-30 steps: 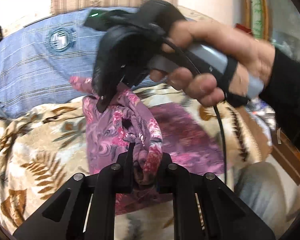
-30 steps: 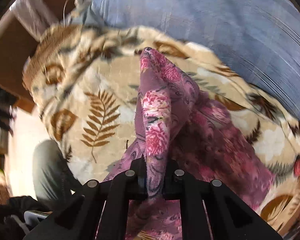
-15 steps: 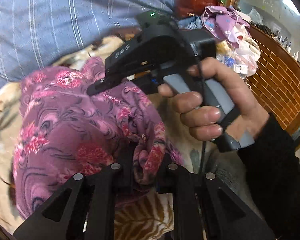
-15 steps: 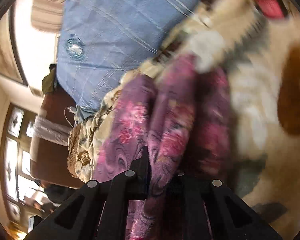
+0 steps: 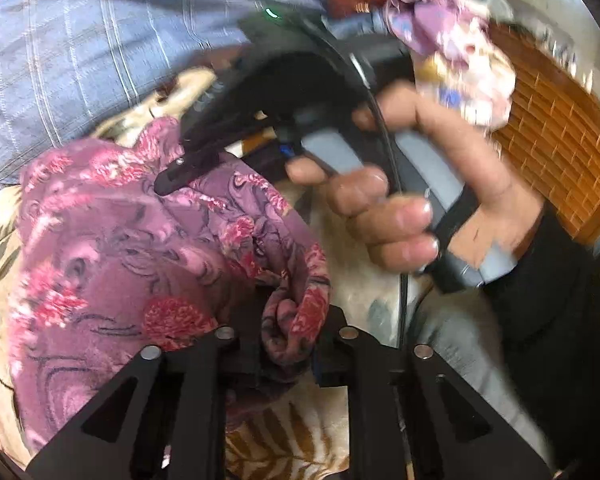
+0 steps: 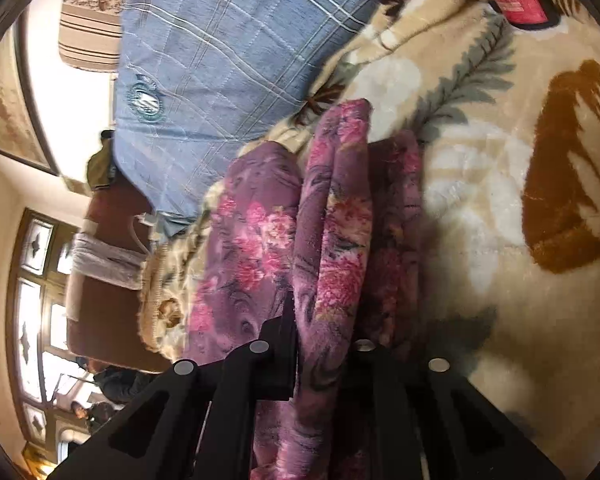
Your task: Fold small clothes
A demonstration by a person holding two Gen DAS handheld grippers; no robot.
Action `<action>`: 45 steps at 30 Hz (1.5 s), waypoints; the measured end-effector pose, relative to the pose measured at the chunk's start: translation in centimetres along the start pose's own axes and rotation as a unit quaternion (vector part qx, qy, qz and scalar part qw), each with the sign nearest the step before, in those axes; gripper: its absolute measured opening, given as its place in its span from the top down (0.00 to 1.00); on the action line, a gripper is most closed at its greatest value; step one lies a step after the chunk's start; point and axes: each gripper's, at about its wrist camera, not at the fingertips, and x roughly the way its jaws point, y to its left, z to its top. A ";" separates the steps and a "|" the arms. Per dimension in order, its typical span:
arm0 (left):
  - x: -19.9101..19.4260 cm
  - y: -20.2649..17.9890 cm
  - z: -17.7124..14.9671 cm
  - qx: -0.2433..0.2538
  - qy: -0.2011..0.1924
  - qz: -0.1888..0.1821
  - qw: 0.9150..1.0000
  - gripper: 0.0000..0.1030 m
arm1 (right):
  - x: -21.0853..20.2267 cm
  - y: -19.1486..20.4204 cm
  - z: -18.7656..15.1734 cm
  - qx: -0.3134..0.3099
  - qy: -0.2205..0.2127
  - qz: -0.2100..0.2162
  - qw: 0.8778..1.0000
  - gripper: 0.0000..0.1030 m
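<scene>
A purple floral garment [image 5: 112,248] lies bunched on a beige leaf-patterned blanket [image 5: 308,432]. My left gripper [image 5: 288,340] is shut on a rolled edge of the garment at the lower middle of the left wrist view. My right gripper [image 5: 168,184], held by a hand, reaches in from the right and pinches the garment's far edge. In the right wrist view the right gripper [image 6: 324,344] is shut on a folded ridge of the garment [image 6: 332,216], which lies in layered folds on the blanket [image 6: 500,208].
A blue checked pillow [image 5: 80,52] lies behind the garment and also shows in the right wrist view [image 6: 220,48]. A pile of other clothes [image 5: 452,40] sits at the upper right by a woven brown panel [image 5: 552,148]. A red label [image 6: 516,0] is on the blanket.
Both grippers have swung the garment over from a raised hanging position to lying folded on the blanket. Both stay shut on it. Since half a second ago little has moved.
</scene>
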 end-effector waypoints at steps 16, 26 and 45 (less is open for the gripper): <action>-13.5 9.6 -9.3 -0.161 -0.070 0.076 0.982 0.30 | -6.8 5.8 -13.1 -0.041 -0.143 -0.020 0.989 0.40; -8.9 9.1 -9.2 -0.152 -0.057 0.090 0.983 0.30 | -3.0 3.6 -13.5 -0.026 -0.112 -0.115 0.987 0.96; -7.0 9.8 -10.5 -0.182 0.034 0.092 0.978 0.89 | -5.2 3.5 -14.9 -0.011 -0.112 -0.253 0.961 0.97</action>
